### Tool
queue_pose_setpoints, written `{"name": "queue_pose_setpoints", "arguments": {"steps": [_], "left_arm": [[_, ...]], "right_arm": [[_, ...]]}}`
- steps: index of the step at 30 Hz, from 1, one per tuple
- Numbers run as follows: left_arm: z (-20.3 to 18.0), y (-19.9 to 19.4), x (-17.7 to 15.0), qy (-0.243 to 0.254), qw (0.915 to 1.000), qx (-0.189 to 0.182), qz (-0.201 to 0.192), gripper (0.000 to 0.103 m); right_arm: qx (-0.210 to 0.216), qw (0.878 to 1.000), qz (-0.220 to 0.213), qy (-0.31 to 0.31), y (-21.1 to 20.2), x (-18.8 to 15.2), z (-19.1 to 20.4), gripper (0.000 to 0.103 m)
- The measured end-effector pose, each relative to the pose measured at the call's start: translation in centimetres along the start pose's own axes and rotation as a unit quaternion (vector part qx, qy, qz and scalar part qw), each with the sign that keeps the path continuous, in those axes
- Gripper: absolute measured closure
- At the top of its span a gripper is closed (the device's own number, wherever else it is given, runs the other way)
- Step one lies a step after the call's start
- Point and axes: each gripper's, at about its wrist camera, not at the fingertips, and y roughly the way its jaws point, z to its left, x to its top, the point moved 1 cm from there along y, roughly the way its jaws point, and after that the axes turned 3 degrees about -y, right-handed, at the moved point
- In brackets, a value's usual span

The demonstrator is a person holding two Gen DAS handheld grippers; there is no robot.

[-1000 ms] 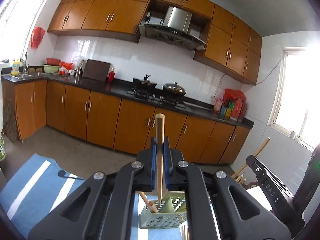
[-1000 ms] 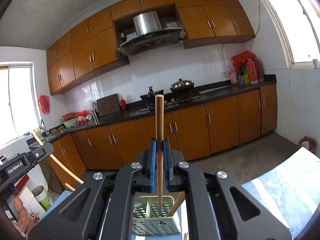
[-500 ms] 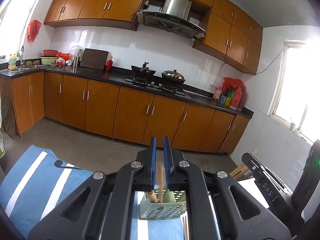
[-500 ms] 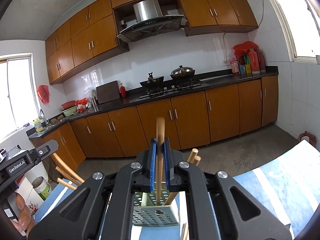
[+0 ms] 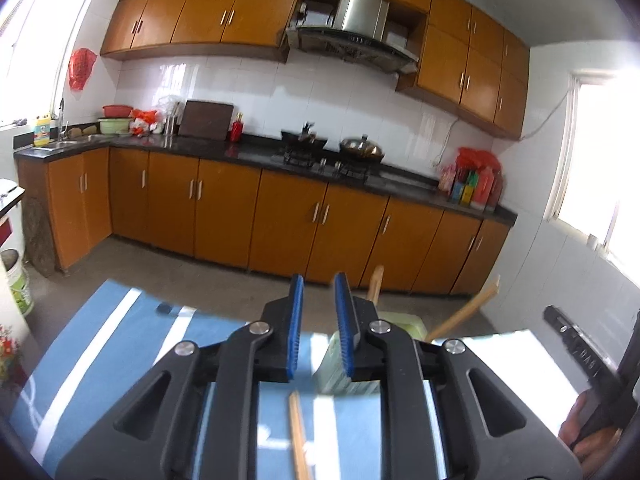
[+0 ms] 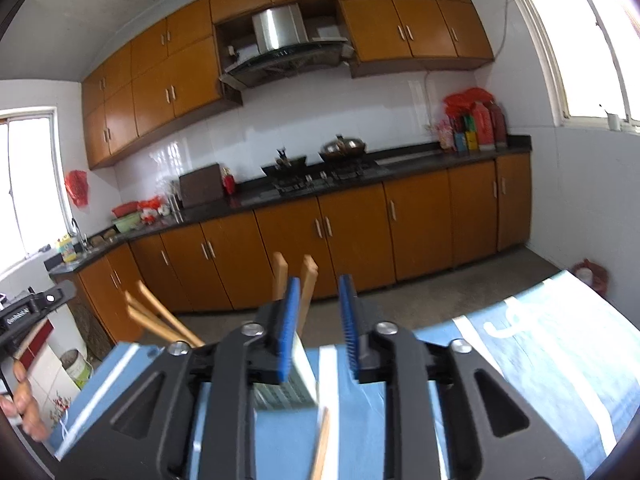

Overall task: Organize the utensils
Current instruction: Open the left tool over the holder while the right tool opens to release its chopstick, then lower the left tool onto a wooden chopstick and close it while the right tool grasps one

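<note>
My left gripper (image 5: 319, 292) is open and empty, just left of a pale green perforated utensil holder (image 5: 340, 376) on the blue striped cloth. Wooden chopsticks (image 5: 464, 312) stand in the holder and lean right. One loose chopstick (image 5: 298, 436) lies on the cloth below the jaws. My right gripper (image 6: 320, 294) is open and empty, with the same holder (image 6: 286, 384) below its left finger. Chopsticks (image 6: 308, 280) stick up from it. Another loose chopstick (image 6: 321, 448) lies on the cloth.
The table has a blue cloth with white stripes (image 5: 100, 340) and a white part at the right (image 5: 500, 364). The other gripper and a hand show at the right edge (image 5: 592, 392). Kitchen cabinets (image 5: 224, 216) and floor lie beyond the table.
Both grippers have opened and let go of their chopsticks, which now stand in the green holder. Both grippers have drawn back and shifted sideways from the holder.
</note>
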Motion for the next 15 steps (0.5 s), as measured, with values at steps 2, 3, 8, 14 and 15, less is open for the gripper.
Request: {"name": "queue_pose_setpoints", "arguments": {"steps": [2,3,8,14,15], "left_arm": [[1.3,-0.1,-2.0,0.008,0.9997,0.013,0.021,0.081],[1.9,0.0,-3.0,0.011,0.9992,0.019,0.032,0.081],[4.6,1.8,-8.4,0.010,0.9934,0.038,0.108,0.081],[5.8,4.0,-14.0,-0.007,0.9819,0.029,0.187,0.081],[5.9,4.2,-14.4,-0.009,0.9807,0.027,0.193,0.081]], "right_arm": [[-0.006,0.999,0.036,0.004,0.3,-2.1,-0.9,0.079],[-0.009,0.998,0.062,0.008,0.8,-3.5,-1.3,0.079],[0.012,0.981,0.191,0.028,3.8,-11.0,-1.7,0.079],[0.047,0.958,0.283,0.019,5.9,-18.2,1.6,0.081],[0.049,0.957,0.285,0.017,5.8,-18.4,1.9,0.081]]}}
